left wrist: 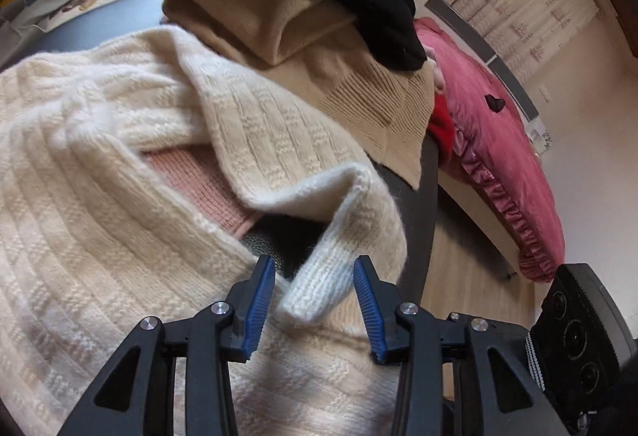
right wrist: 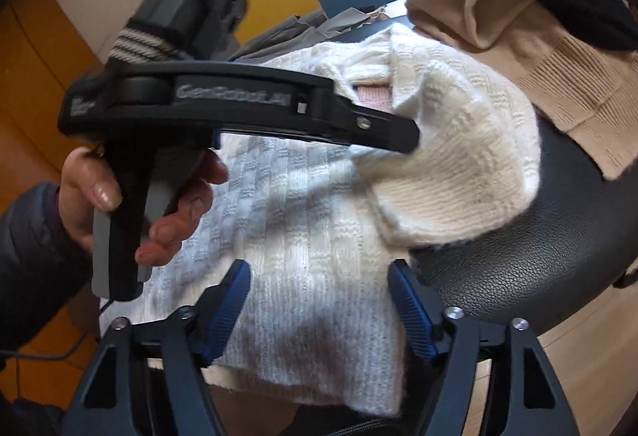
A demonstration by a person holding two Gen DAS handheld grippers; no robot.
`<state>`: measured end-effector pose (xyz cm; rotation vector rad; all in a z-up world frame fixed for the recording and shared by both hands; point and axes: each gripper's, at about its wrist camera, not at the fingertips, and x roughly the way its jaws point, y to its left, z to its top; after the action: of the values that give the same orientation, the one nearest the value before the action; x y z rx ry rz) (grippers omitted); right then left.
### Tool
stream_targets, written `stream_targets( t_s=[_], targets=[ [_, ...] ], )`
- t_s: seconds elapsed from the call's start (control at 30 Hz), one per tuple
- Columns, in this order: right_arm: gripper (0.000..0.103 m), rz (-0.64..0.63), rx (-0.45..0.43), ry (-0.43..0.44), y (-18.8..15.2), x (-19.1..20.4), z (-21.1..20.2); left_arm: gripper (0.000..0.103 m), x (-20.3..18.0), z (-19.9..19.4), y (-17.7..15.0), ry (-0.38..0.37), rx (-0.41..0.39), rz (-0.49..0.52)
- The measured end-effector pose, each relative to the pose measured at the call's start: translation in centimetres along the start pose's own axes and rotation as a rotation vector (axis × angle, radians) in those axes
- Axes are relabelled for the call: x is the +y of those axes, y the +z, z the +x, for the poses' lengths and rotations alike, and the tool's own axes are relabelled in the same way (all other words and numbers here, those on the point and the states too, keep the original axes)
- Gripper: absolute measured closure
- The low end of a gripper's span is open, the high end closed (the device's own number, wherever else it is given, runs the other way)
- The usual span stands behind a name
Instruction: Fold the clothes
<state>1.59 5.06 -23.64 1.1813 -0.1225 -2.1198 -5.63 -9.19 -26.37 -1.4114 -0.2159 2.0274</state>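
Covering a black leather seat, sweaters face wooden flooring.

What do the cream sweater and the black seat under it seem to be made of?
Cream sweater: probably wool or a wool-like yarn, soft and matte, with knit ribs and a fuzzy halo at the edges. Black seat: leather or imitation leather, slightly glossy, with a pebbled grain; which of the two cannot be told.
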Motion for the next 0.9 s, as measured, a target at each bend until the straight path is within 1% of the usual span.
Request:
stream_targets(
  t_s=[0.07,0.13,0.17,0.23,0.27,0.3,0.4,0.43,0.5,0.53,0.57,0.63,0.67,0.73,0.8,0.9],
  targets=[
    [0.017,-0.029,-0.003,-0.006,-0.2,0.4,0.2,0.061,0.1,0.3,0.2,-0.016,0.01,-0.008],
    [0.013,-0.059,-0.01,-0.017,-0.6,0.9,0.4,0.062,0.2,0.6,0.3,-0.038,0.028,-0.02],
    [0.011,-0.07,-0.012,-0.023,-0.7,1.1,0.5,0.064,0.3,0.8,0.4,-0.043,0.033,-0.035],
    [0.01,-0.082,-0.014,-0.034,-0.8,1.3,0.7,0.076,0.4,1.2,0.6,-0.042,0.037,-0.06],
    [0.01,-0.082,-0.014,-0.037,-0.9,1.3,0.7,0.088,0.4,1.4,0.7,-0.035,0.035,-0.068],
    [0.01,-0.084,-0.012,-0.039,-0.9,1.3,0.8,0.095,0.4,1.5,0.6,-0.025,0.027,-0.078],
    [0.01,-0.091,0.002,-0.044,-0.8,1.3,0.9,0.097,-0.1,0.8,0.3,-0.025,-0.025,-0.087],
    [0.01,-0.096,0.008,-0.047,-0.8,1.4,0.9,0.097,-0.4,-0.2,0.3,-0.041,-0.056,-0.089],
    [0.015,-0.097,0.02,-0.059,-0.4,1.5,0.8,0.097,-0.9,-2.7,0.7,-0.08,-0.123,-0.092],
    [0.025,-0.087,0.022,-0.055,-0.2,1.4,0.6,0.097,-1.1,-4.3,1.2,-0.09,-0.161,-0.092],
    [0.037,-0.075,0.021,-0.047,0.2,1.2,0.4,0.097,-1.1,-6.0,1.8,-0.098,-0.199,-0.092],
    [0.043,-0.063,0.013,-0.031,1.2,1.1,-0.2,0.097,-1.0,-9.6,3.0,-0.105,-0.274,-0.094],
    [0.049,-0.082,0.003,-0.023,1.8,1.3,-0.4,0.097,-0.8,-11.6,3.7,-0.102,-0.311,-0.097],
    [0.056,-0.135,-0.014,-0.01,3.0,2.0,-0.4,0.097,-0.2,-15.7,5.0,-0.09,-0.393,-0.105],
    [0.056,-0.176,-0.023,-0.005,4.3,2.6,-0.1,0.097,0.7,-19.1,5.8,-0.075,-0.451,-0.115],
    [0.056,-0.21,-0.048,-0.025,6.7,2.7,1.4,0.097,2.1,-23.2,6.4,-0.012,-0.514,-0.136]
  ],
)
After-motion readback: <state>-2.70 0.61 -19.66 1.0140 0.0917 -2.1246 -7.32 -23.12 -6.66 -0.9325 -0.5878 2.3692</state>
